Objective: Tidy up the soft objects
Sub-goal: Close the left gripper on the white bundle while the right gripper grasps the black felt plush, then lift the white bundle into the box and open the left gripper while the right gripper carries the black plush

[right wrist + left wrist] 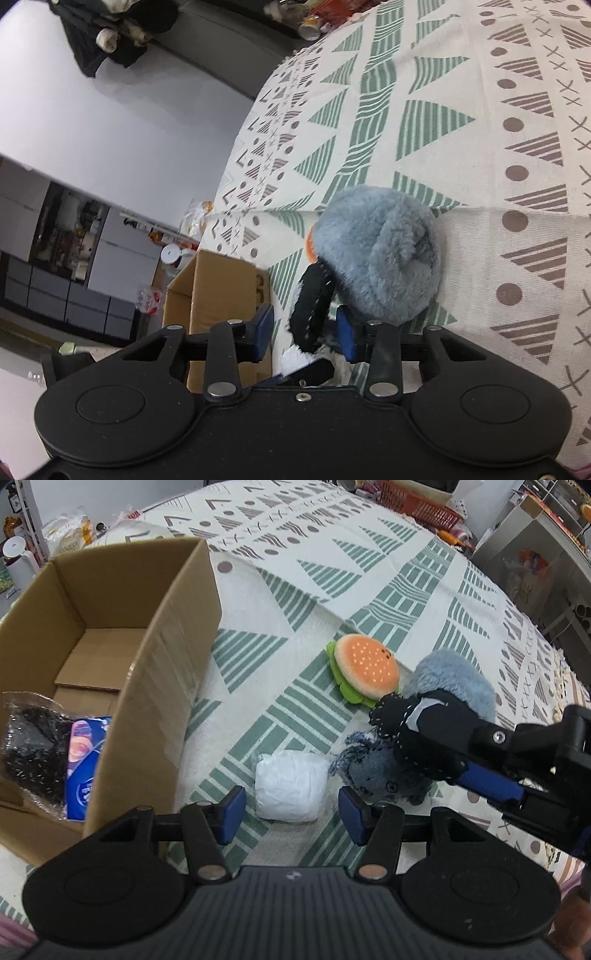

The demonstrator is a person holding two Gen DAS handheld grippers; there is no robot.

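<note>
Stock on patterned counter (369,572): burger plush (364,668), grey-blue furry item (458,686), small denim-blue plush (373,775), white wrapped bundle (291,784). Cardboard box (159,664) at left already holds a bagged dark item (33,746) and a blue packet (85,764).

Left tool (291,818): released, empty, hovering just before the white bundle.

Right tool (304,332): fingers spread around a black stitched fabric piece (312,310) beside the furry item; whether it grips cannot be told.

Step in hand: picking up remaining soft goods. Next move likely calls for closing firmly, then carrying over the box wall.
</note>
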